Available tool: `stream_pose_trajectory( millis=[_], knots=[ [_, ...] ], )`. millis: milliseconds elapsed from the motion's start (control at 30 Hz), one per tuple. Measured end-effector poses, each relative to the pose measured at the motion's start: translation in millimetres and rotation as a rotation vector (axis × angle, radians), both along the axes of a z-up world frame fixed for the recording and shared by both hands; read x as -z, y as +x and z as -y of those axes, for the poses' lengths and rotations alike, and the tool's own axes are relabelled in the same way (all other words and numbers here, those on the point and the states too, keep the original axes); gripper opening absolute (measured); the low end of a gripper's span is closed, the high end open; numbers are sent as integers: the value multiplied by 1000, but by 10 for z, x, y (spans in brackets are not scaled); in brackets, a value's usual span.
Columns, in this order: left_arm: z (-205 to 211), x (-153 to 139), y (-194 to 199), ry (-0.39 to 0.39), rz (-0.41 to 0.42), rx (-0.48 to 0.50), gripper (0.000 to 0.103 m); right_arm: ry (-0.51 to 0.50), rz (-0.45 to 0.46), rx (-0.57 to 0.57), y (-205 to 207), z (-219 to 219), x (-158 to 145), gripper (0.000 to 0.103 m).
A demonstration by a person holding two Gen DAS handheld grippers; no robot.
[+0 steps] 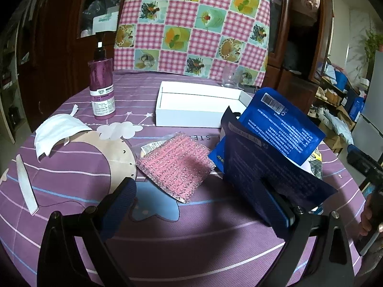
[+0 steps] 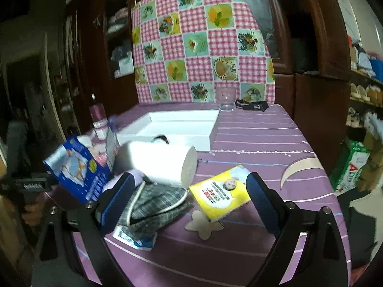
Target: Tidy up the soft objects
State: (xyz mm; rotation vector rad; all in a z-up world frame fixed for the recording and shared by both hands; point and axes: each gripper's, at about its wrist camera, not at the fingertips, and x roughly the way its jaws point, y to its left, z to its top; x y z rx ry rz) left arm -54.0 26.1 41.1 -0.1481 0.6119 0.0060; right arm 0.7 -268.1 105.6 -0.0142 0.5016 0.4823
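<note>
My left gripper (image 1: 198,191) stands open; a blue printed packet (image 1: 275,148) leans against its right finger (image 1: 275,203). A pink glittery scrub pad (image 1: 176,165) lies just ahead of it, and a white face mask (image 1: 57,131) lies at far left. The white open box (image 1: 191,117) sits behind. My right gripper (image 2: 189,191) is open over a grey plaid cloth (image 2: 158,205) and a yellow packet (image 2: 222,193). A white paper roll (image 2: 158,162) lies on its side just beyond. The blue packet (image 2: 79,167) shows at left, blurred.
A purple pump bottle (image 1: 101,88) stands at the back left of the purple tablecloth (image 1: 191,239). A clear glass (image 2: 226,100) and a black strap (image 2: 251,106) sit at the far edge. A checked cloth (image 1: 191,24) hangs behind. A white strip (image 1: 26,186) lies left.
</note>
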Motion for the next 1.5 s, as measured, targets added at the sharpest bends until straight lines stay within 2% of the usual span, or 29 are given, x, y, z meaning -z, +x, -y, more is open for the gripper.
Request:
stream_pose_trajectory(
  millis=[133,300,433,667,833,867,933,1033,1167,1333,1400,1500],
  knots=[
    [-1,-4,0,-1,1,7,100,-86,1,31,-6,-73,25,94],
    [0,-4,12,-10,-3,22,100,-100,-22,15,8,-77,-10,94],
    [12,-5,7,-59,0,78,100,-126,-8,5,-26,-118,-127,94],
    [186,-75,53,55,-16,42,100,-151,-25,-52,83,-230,-328,94],
    [172,-168,85,59,-41,10,100,-86,-70,-135,257,-369,-427,93],
    [161,-196,90,57,-40,-1,100,-70,-80,-151,279,-393,-446,91],
    [149,-237,111,54,-42,-15,100,-23,-131,-208,373,-470,-502,77],
    [177,-301,166,42,-39,-25,100,19,-206,-272,498,-618,-553,74],
    [288,-324,293,60,-42,-37,100,45,-249,-318,600,-781,-553,68],
    [405,-248,320,93,-16,-34,100,127,-335,-339,729,-794,-307,54],
    [461,-169,345,102,-24,-24,100,178,-385,-363,773,-762,-190,53],
    [509,-69,390,103,-41,-4,100,196,-411,-355,806,-732,-119,48]
  ],
)
